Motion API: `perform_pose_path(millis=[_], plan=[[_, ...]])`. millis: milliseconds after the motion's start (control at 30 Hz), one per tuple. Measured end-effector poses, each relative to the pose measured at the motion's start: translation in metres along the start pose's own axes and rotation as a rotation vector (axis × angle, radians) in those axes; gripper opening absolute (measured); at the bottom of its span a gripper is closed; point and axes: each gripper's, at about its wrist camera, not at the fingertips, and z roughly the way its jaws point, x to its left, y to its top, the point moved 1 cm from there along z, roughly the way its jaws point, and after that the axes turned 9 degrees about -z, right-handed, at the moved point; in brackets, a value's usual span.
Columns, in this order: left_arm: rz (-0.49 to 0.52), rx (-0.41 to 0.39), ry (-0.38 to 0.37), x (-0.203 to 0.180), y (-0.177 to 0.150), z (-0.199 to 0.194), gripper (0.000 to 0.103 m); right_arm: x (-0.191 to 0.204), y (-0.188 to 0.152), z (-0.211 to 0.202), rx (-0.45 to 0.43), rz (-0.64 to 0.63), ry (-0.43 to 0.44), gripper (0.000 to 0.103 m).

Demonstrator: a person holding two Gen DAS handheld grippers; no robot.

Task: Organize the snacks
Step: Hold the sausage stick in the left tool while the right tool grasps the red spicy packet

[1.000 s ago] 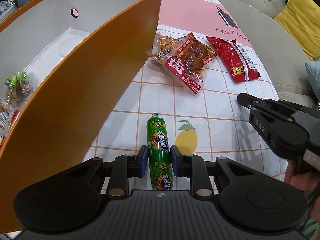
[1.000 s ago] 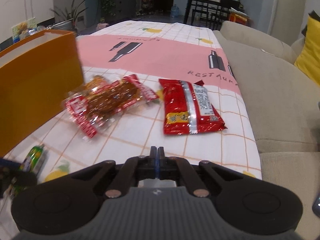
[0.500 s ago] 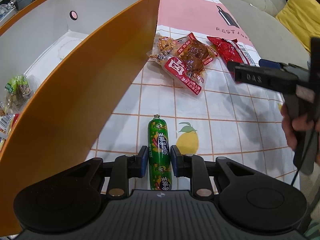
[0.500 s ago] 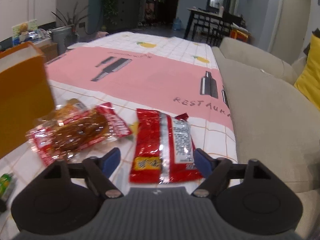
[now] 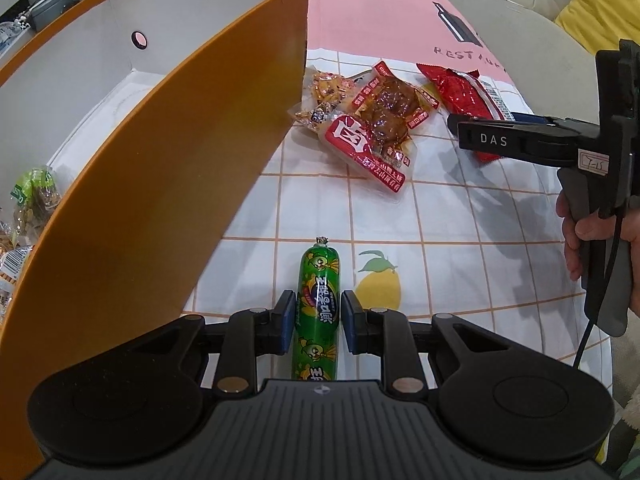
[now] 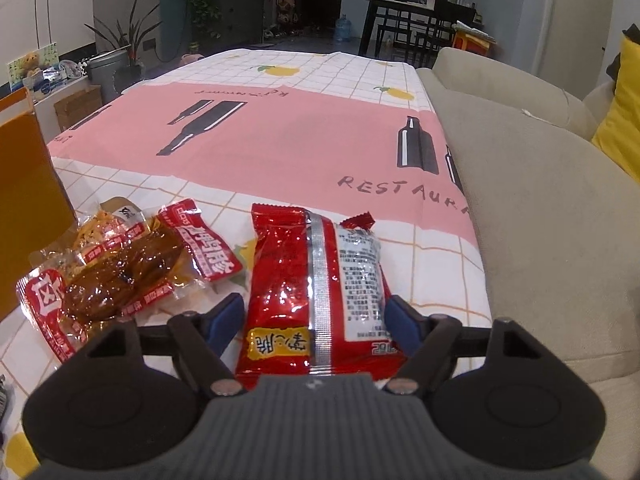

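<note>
My left gripper (image 5: 318, 322) has a blue pad on each side of a green sausage stick (image 5: 319, 304) that lies on the tablecloth, with small gaps showing. My right gripper (image 6: 316, 318) is open wide with a finger on each side of a red foil snack packet (image 6: 316, 288), not squeezing it. The same packet (image 5: 460, 92) shows in the left wrist view, partly behind the right gripper's finger (image 5: 516, 140). A clear packet of brown braised meat (image 6: 120, 276) lies left of the red one, also in the left wrist view (image 5: 380, 120). An orange box (image 5: 160, 168) stands on the left.
A small packet of yellowish snacks (image 5: 326, 92) lies against the meat packet by the box corner. Inside the box, snack packs (image 5: 32, 196) sit at the near end. A beige sofa (image 6: 540, 220) runs along the table's right edge, with a yellow cushion (image 6: 620, 120).
My right gripper opened from shut, moved forward and lowered around the red packet. My left gripper stayed around the green sausage stick.
</note>
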Motion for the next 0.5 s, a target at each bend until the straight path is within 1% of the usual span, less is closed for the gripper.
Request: perform_pose_path(millis=[67,167,333,500], plan=[[0.002,0.000,0.006,0.000,0.000,0.000,0.027,0.000,0.001,-0.001,0.003,0.003,-0.005,0.068],[0.007,0.004,0.003,0.001,0.001,0.000,0.026,0.002,0.002,-0.002,0.013,-0.007,-0.012,0.066],[0.014,0.007,0.003,0.001,0.003,-0.001,0.025,0.007,-0.001,-0.012,0.034,-0.015,-0.011,0.065],[0.010,0.002,-0.015,0.003,0.002,-0.004,0.024,0.010,-0.007,-0.030,0.057,0.029,0.000,0.065]])
